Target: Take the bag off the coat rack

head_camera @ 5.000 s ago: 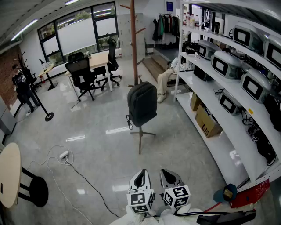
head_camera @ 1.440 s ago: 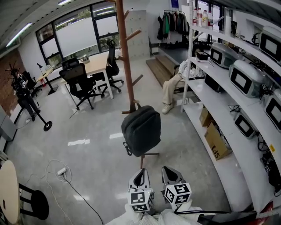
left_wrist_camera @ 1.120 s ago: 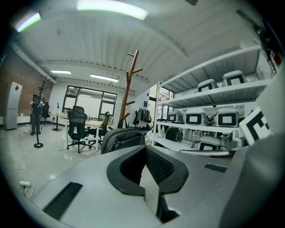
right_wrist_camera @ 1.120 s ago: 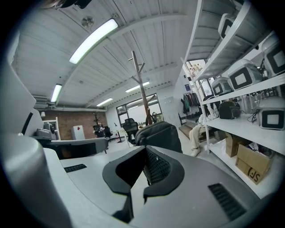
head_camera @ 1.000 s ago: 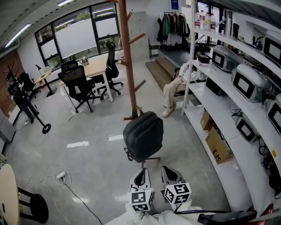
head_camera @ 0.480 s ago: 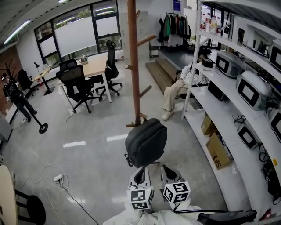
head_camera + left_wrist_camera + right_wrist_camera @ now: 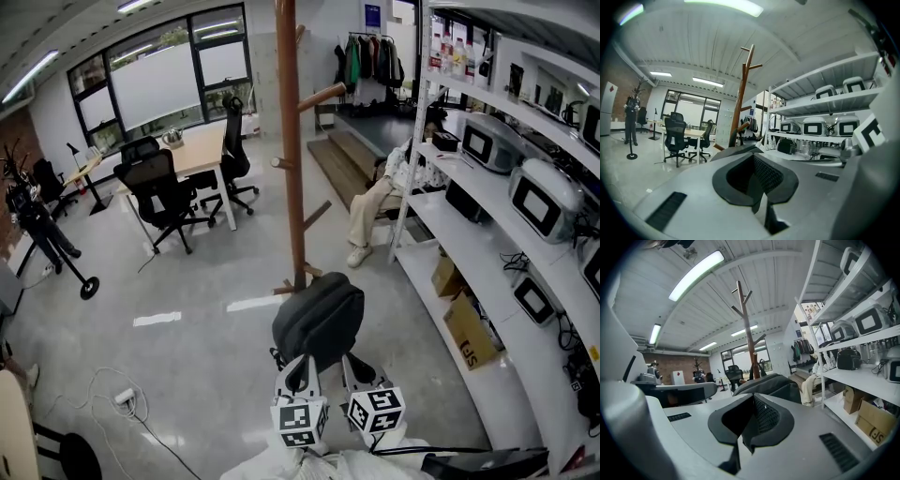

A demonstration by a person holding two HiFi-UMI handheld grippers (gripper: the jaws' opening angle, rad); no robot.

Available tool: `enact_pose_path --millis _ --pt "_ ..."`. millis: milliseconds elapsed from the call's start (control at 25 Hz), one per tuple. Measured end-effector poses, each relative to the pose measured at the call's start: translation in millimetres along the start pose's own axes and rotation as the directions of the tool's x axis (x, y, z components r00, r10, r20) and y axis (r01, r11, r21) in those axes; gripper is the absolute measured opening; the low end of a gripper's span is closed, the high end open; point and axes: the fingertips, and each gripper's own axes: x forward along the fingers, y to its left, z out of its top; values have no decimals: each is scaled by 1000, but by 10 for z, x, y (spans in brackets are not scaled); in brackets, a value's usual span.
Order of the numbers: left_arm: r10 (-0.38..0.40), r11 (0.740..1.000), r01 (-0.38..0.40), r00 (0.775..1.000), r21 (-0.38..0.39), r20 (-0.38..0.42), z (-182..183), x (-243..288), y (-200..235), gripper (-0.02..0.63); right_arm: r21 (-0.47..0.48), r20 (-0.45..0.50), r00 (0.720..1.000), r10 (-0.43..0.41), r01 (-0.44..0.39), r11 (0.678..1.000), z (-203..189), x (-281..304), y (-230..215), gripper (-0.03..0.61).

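Hanging on rack (image 7: pixel 290 141), bag (image 7: pixel 320 317) just beyond left claw (image 7: pixel 299 364), right claw (image 7: pixel 355 363); both closed, empty.

You hold both grippers low and close to your body, side by side, pointing forward at the bag (image 7: pixel 319 321). Your left gripper (image 7: pixel 300 367) has its jaws pressed together with nothing between them, the tip just below the bag's lower edge. Your right gripper (image 7: pixel 358 367) sits just beside it, its jaws likewise closed and empty. Whether either tip touches the bag cannot be told.
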Motion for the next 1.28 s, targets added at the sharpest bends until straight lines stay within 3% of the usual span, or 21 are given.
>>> enact_pose_path --millis 320,760,1280 --pt "-13 1000 13 1000 14 -18 -11 265 177 3 10 -11 1000 -11 11 1000 35 314 -47 12" --pt "-18 999 17 999 -40 -37 -95 408 219 3 3 -57 998 8 -8 1000 -81 481 -24 12" --pt "53 998 -55 998 -35 -44 -47 552 278 3 -34 -29 997 78 -79 996 151 803 -205 12"
